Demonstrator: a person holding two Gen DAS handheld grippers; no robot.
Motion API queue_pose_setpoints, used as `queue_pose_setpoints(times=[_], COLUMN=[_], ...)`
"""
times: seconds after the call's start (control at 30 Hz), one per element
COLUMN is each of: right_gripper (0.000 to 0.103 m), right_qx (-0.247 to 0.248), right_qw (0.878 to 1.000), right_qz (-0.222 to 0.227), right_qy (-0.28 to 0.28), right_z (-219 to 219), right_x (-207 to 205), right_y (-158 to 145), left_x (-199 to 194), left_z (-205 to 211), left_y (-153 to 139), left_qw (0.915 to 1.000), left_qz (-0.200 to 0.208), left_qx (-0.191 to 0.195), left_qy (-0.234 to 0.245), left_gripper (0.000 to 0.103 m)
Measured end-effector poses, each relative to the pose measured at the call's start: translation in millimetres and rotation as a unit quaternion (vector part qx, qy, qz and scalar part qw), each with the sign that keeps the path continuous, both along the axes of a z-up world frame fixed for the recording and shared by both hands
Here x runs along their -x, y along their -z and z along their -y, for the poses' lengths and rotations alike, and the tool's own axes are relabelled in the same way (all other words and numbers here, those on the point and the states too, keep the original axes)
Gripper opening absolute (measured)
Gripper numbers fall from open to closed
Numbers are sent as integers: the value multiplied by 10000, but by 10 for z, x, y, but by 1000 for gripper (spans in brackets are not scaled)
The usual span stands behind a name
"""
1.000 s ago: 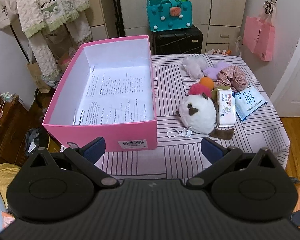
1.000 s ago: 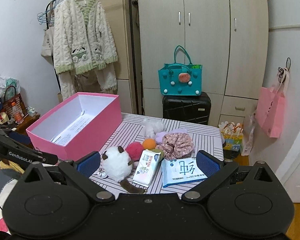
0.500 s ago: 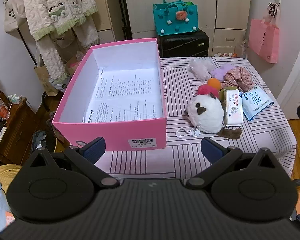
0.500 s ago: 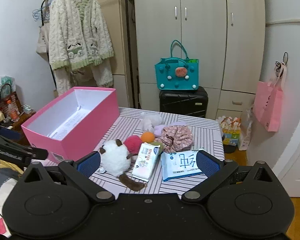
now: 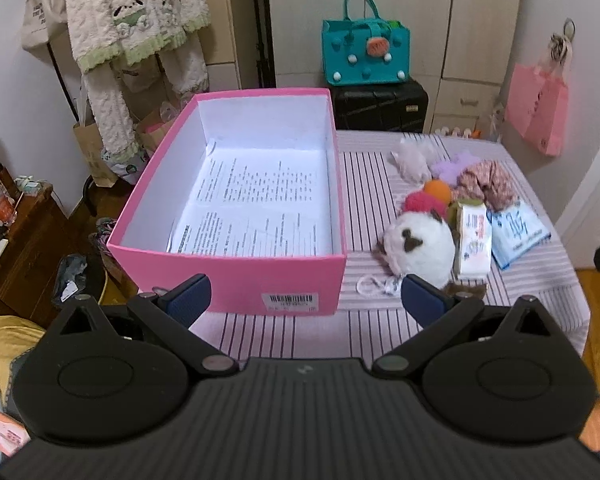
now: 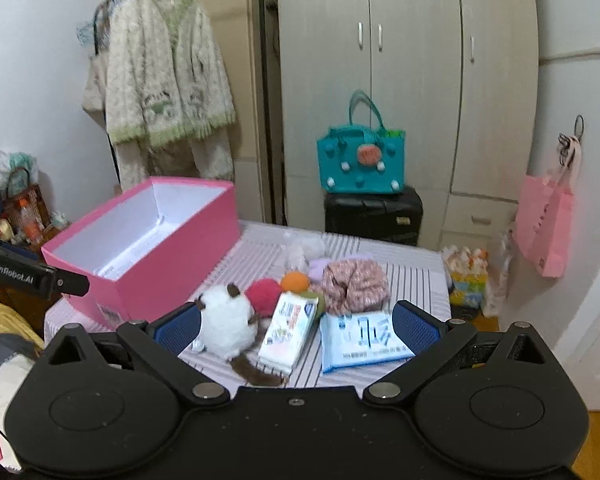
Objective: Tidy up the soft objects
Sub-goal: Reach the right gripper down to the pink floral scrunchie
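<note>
An open pink box [image 5: 236, 276] [image 6: 172, 272] lined with printed paper stands on the left of the striped table [image 5: 372, 168]. Right of it lie a white plush toy [image 5: 418, 246] [image 6: 226, 326], a red pompom [image 6: 262, 292], an orange ball [image 5: 438, 190], a floral scrunchie [image 5: 488, 180] [image 6: 354, 282], a pale fluffy item [image 5: 412, 160], a white tissue pack [image 5: 474, 242] [image 6: 290, 332] and a blue tissue pack [image 5: 518, 230] [image 6: 360, 338]. My left gripper [image 5: 304, 298] is open and empty before the box. My right gripper [image 6: 296, 326] is open and empty, short of the toys.
A black suitcase [image 6: 374, 214] with a teal bag [image 6: 360, 160] on it stands behind the table. A pink bag [image 6: 548, 220] hangs at the right. Clothes [image 6: 168, 84] hang on a rack at the left. Cluttered shelves [image 5: 4, 216] lie left of the table.
Both grippers have pulled back and tilted up a little, so the table sits lower and farther in both views. Nothing on the table moved.
</note>
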State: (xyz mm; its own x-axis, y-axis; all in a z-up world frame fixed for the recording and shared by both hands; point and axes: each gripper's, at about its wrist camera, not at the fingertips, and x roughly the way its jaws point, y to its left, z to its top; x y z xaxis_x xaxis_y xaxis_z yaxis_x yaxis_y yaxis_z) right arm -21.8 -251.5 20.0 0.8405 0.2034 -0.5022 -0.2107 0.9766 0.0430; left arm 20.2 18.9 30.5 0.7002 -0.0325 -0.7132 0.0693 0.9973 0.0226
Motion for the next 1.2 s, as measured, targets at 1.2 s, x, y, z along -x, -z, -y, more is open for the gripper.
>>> queue_pose_setpoints(times=[1.2], right_gripper=[99], right_qx=[-350], right_qw=[9975], right_qz=[-505], right_qy=[-334], right_z=[862], right_x=[-1105], right_y=[665], left_x=[-1120], left_z=[1648], left_y=[843], left_qw=[9734], left_qz=[-555], left_qx=[235], left_qy=[2213], left_gripper=[62])
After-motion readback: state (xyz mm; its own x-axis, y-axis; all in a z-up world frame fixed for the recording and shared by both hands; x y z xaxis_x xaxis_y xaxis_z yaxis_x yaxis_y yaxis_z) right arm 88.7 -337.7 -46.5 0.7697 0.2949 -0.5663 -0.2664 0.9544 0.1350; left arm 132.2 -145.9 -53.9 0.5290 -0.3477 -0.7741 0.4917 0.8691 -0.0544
